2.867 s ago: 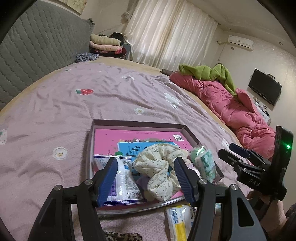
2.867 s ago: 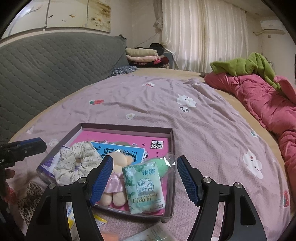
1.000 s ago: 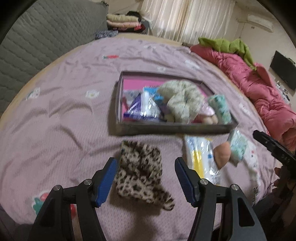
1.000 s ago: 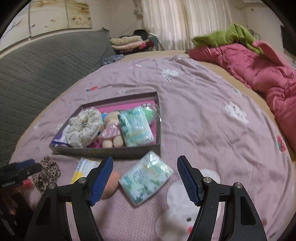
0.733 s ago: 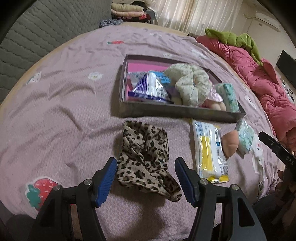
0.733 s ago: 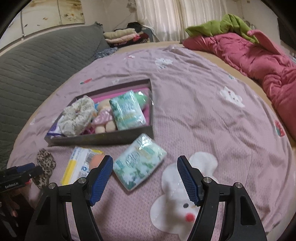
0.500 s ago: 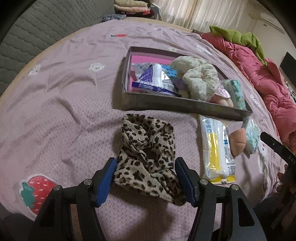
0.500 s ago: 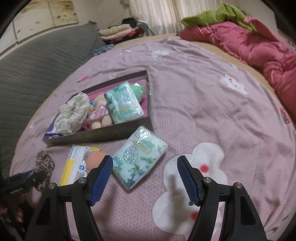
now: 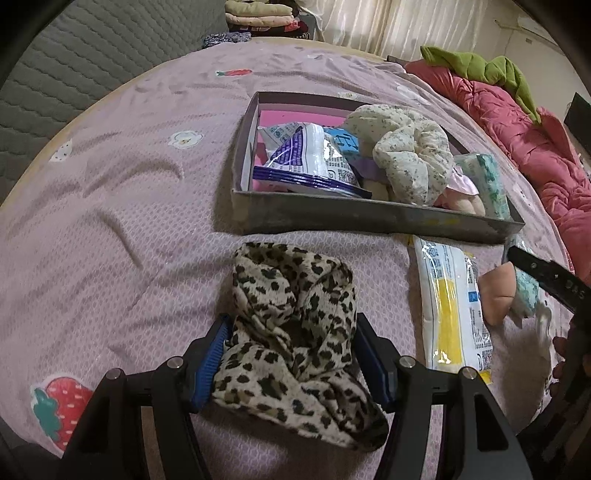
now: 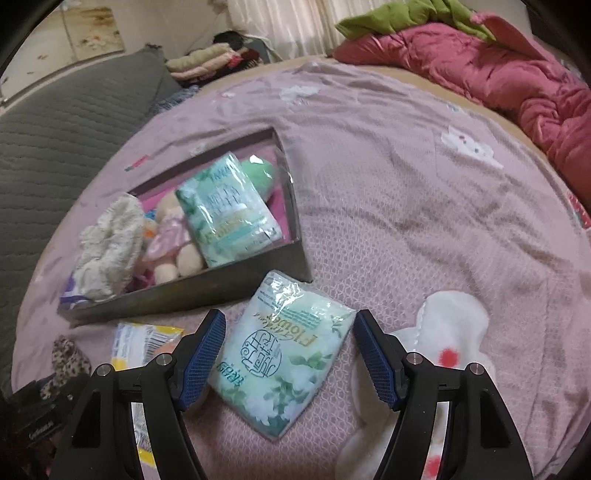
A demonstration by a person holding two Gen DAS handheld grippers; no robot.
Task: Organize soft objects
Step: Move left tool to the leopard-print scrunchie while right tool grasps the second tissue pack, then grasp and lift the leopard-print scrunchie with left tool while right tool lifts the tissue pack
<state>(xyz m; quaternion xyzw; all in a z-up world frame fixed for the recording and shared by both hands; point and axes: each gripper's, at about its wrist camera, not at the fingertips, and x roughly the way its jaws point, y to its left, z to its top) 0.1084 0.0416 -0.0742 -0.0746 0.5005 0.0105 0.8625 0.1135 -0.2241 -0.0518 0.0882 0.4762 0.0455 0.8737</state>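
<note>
The gray tray (image 9: 369, 218) on the bed (image 9: 110, 206) already holds several soft items. Green tissue pack (image 10: 284, 354): lies before the tray, light, squashy, likely slippery film; grip across its width. Right tongs (image 10: 290, 354) straddle it, wide. Leopard scrunchie (image 9: 295, 332): limp, light; grip its bunched middle. Left tongs (image 9: 291, 362) flank it, unclosed.

A pink quilt (image 10: 524, 85) lies bunched at two o'clock on the bed, with a green blanket (image 10: 402, 18) on its far end. Folded clothes (image 9: 258, 14) are stacked at twelve o'clock beside the grey quilted headboard (image 9: 74, 62). Pale curtains (image 9: 399, 26) hang behind.
</note>
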